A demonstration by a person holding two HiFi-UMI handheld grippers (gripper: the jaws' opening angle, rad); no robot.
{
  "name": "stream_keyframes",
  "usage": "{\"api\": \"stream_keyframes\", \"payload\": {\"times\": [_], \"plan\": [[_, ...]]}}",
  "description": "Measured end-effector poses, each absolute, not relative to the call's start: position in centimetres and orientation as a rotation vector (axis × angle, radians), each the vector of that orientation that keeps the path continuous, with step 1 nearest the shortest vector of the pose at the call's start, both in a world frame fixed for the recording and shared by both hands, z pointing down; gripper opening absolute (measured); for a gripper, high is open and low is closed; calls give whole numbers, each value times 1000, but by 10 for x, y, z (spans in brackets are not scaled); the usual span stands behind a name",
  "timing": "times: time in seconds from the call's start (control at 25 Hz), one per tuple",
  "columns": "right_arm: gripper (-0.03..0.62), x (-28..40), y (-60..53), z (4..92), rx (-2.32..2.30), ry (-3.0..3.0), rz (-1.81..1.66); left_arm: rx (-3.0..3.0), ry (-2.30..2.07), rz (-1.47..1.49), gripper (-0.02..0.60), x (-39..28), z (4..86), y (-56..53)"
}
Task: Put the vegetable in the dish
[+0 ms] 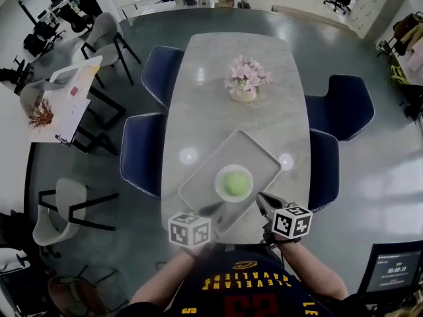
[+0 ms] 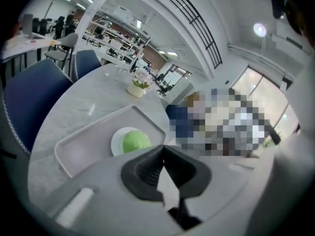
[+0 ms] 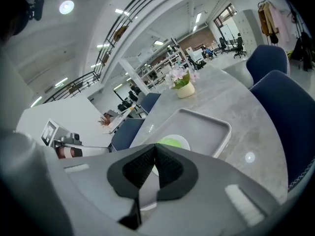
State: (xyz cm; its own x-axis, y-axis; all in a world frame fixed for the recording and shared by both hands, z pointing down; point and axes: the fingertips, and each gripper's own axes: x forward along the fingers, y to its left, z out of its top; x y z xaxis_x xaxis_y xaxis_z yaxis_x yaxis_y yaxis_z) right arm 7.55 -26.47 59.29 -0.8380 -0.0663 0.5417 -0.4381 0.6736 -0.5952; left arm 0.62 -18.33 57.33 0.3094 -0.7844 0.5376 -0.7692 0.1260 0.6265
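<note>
- Sitting in the middle of a small round white dish [image 1: 221, 176], the round pale-green vegetable [image 1: 236, 183] was in place. The dish itself stood on a flat grey rectangular tray [image 1: 254, 152], toward the tray's near end.
- The tray lay askew on the long pale marble-look desk [image 1: 211, 91], with a small vase of pink flowers [image 1: 245, 80] farther up the desk, well apart from it.
- The left gripper [image 2: 163, 149] had its jaws pressed together with nothing between them; it hovered at the tray's near edge, just short of the dish.
- The right gripper [image 3: 155, 147] was likewise closed tip to tip and empty — close beside the dish on its right.
- Dark blue upholstered chairs [image 1: 141, 152] stood along both long sides of the desk.
</note>
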Motion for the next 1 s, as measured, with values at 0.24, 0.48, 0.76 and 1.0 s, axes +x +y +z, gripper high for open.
{"api": "stream_keyframes", "payload": {"times": [0.24, 0.48, 0.76, 1.0], "plan": [[6, 85, -259, 540, 375, -2544, 915, 1715, -1463, -106, 3, 17, 522, -174], [6, 88, -259, 492, 345, -2689, 803, 1826, -1528, -127, 3, 19, 479, -181], [6, 77, -253, 450, 279, -2822, 632, 1922, -1610, -116, 3, 25, 447, -191], [6, 72, -244, 429, 241, -2891, 537, 1980, -1641, -83, 3, 33, 435, -198]]}}
